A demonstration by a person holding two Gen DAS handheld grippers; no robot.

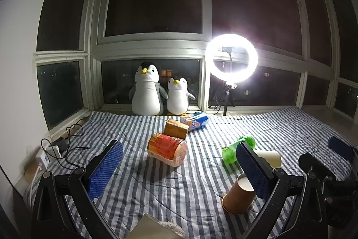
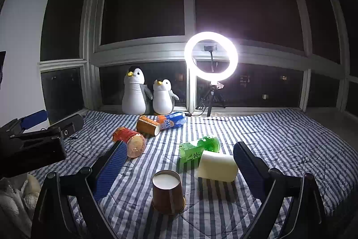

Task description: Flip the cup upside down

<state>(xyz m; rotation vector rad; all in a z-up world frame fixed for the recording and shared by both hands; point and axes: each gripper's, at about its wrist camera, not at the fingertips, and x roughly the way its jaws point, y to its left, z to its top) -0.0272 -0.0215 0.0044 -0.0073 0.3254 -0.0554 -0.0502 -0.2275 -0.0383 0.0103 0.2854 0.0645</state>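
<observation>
A brown paper cup (image 2: 168, 192) stands upside down on the striped blanket (image 2: 279, 140), its white base on top. It sits between the fingers of my right gripper (image 2: 179, 162), which is open and empty, a little behind it. In the left wrist view the cup (image 1: 238, 195) is at lower right, partly behind a blue pad. My left gripper (image 1: 179, 162) is open and empty, well left of the cup.
A white cup (image 2: 217, 166) and a green bottle (image 2: 199, 147) lie just behind the brown cup. An orange-red tub (image 2: 131, 139), a brown cup (image 2: 148, 124) and a blue bag (image 2: 172, 120) lie farther back. Two plush penguins (image 2: 147, 95) and a ring light (image 2: 211, 56) stand by the window. Cables and a charger (image 1: 60, 147) lie left.
</observation>
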